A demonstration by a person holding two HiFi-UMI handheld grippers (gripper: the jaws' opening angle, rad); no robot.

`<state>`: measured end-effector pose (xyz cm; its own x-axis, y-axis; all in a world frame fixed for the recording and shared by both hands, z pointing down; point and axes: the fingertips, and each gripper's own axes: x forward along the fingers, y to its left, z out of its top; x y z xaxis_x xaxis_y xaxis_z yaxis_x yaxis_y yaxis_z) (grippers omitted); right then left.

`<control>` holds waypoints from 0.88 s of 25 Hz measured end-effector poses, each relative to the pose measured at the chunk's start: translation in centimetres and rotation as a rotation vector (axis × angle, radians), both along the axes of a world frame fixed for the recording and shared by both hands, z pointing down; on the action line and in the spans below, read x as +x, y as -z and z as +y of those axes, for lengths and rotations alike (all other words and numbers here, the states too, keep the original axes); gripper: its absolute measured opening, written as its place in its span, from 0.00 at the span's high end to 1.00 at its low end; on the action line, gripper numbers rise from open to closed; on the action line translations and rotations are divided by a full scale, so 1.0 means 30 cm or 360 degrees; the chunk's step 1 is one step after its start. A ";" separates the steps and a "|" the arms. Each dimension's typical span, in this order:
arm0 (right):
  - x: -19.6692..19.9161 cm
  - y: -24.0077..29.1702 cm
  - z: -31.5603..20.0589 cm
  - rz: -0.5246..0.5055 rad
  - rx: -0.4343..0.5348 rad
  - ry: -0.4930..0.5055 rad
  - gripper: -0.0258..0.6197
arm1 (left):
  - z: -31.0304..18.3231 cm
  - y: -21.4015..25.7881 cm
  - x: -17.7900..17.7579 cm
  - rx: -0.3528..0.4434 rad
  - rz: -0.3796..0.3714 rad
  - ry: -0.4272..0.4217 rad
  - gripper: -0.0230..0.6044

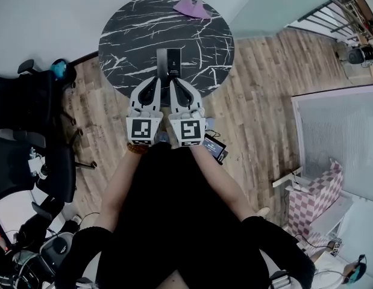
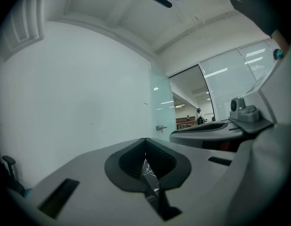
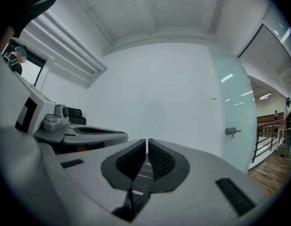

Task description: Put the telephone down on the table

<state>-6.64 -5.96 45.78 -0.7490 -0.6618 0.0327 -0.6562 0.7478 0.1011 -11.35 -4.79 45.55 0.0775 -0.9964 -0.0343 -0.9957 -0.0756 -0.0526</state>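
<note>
The telephone, a dark flat slab, lies on the round black marble table, just inside its near edge. My left gripper and right gripper are side by side at that near edge, tips just short of the telephone and not touching it. In the left gripper view the left gripper is shut, with only a sliver of marble showing past the pads. In the right gripper view the right gripper is shut with nothing between its ribbed pads.
A purple cloth lies at the table's far edge by the white wall. Black office chairs stand to the left. A small screen device lies on the wooden floor by the person's legs. A pink checkered seat stands at the right.
</note>
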 end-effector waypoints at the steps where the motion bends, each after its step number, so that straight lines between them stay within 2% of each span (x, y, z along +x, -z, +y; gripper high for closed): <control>1: -0.004 -0.008 0.005 0.0003 -0.0004 0.0003 0.90 | 0.000 -0.007 -0.003 -0.0007 -0.0001 -0.0001 0.94; 11: 0.001 -0.068 0.043 0.0003 -0.0073 0.0009 0.90 | 0.030 -0.073 -0.010 -0.0084 -0.0008 -0.0032 0.94; 22: -0.009 -0.092 0.060 0.0030 -0.0073 0.0017 0.91 | 0.043 -0.100 -0.006 -0.0107 -0.0003 -0.0054 0.94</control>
